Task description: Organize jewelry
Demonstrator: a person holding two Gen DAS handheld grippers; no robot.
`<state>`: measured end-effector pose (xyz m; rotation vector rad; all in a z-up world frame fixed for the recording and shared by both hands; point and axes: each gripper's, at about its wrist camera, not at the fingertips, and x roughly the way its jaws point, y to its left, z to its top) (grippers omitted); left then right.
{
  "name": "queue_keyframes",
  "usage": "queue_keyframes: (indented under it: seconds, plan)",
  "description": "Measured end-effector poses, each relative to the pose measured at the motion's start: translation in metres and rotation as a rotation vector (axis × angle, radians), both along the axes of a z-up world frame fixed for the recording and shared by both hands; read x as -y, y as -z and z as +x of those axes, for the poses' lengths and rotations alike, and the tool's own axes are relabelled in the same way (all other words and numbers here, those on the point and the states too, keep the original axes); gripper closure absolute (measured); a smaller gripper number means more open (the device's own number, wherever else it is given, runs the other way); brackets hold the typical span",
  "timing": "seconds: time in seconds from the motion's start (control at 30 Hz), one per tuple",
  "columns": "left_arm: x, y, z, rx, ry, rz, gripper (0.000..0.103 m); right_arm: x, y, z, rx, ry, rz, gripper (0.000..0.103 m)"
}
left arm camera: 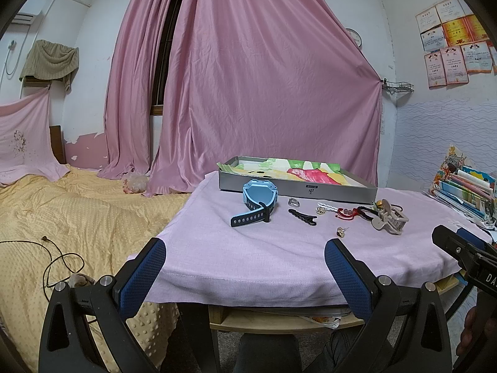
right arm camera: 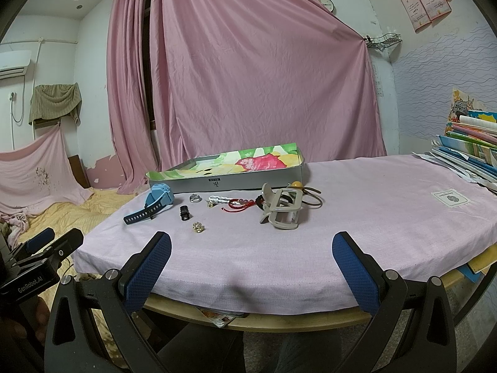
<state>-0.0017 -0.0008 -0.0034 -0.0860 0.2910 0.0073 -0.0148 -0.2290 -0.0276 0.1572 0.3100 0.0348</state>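
Note:
A silver tray [left arm camera: 279, 190] [right arm camera: 242, 182] with colourful lining sits at the back of the pink-clothed table. In front of it lie a blue watch [left arm camera: 259, 197] [right arm camera: 157, 200], a silver ring [left arm camera: 293, 201] [right arm camera: 195, 198], a black hair clip [left arm camera: 303, 216] [right arm camera: 184, 212], a gold earring [left arm camera: 341, 232] [right arm camera: 198, 227], a white bracelet [left arm camera: 326, 209] [right arm camera: 219, 199], a red bead bracelet [left arm camera: 347, 213] [right arm camera: 240, 203] and a beige claw clip [left arm camera: 389, 219] [right arm camera: 281, 209]. My left gripper [left arm camera: 245, 259] and right gripper [right arm camera: 251, 250] are open and empty at the table's near edge.
A bed with a yellow blanket [left arm camera: 68, 217] lies left of the table. A stack of books [right arm camera: 469, 149] sits at the table's right end. A pink curtain [left arm camera: 248, 77] hangs behind. The other gripper shows at the frame edge [left arm camera: 466, 255] [right arm camera: 40, 258].

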Motion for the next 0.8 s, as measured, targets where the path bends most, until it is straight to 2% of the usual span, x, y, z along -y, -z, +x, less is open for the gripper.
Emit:
queue_keyframes:
  seconds: [0.6,0.8]
  plan:
    - [-0.002,0.001,0.006,-0.011,-0.010,-0.002,0.000,0.000,0.000,0.000,-0.001,-0.001,0.001,0.001]
    - [-0.012,0.003,0.027,-0.037,0.005,0.004,0.000,0.001,0.004,0.005,-0.002,-0.006,-0.011,0.001]
